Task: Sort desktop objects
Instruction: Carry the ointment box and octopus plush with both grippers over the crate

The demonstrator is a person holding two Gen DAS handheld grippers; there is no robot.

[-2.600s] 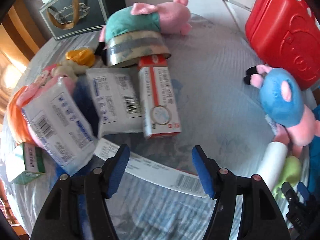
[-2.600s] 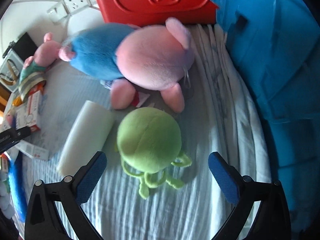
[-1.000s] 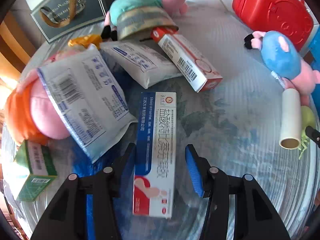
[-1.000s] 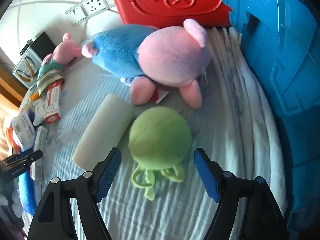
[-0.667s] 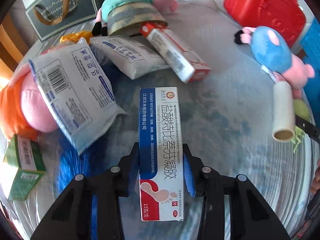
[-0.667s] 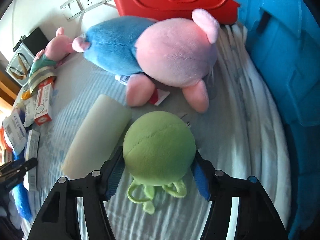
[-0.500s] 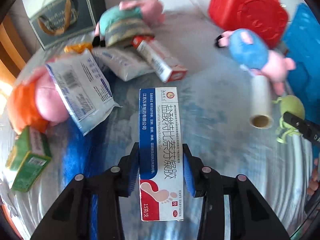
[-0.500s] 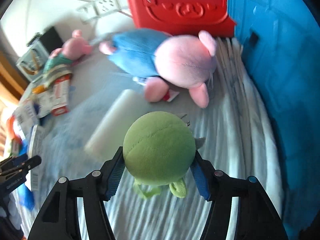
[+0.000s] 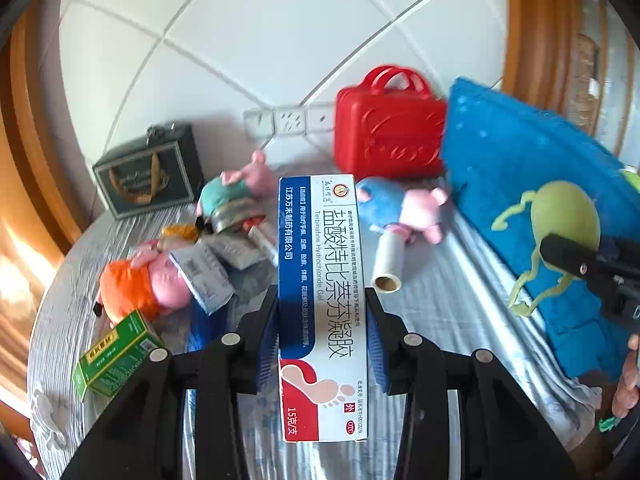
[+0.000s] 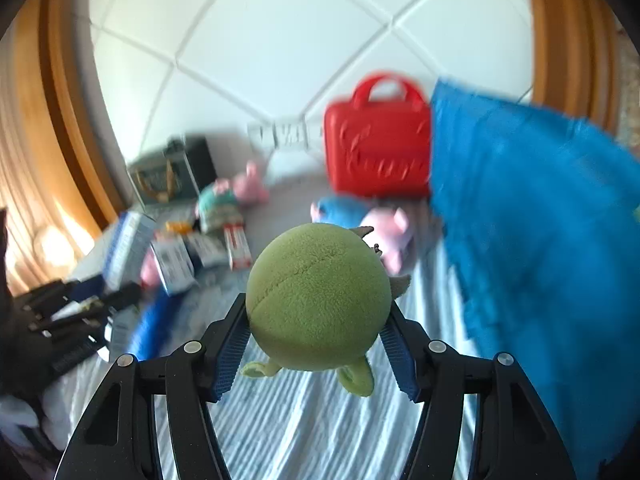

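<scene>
Left gripper [image 9: 322, 332]: clamped on medicine box [image 9: 322, 288], held lengthwise above table [image 9: 448, 320] near edge | Right gripper [image 10: 316, 344]: clamped on green plush [image 10: 318, 300], clear of cloth | Mid-table: paper roll [image 9: 389, 258] | Far edge: red case [image 9: 390, 132].
</scene>
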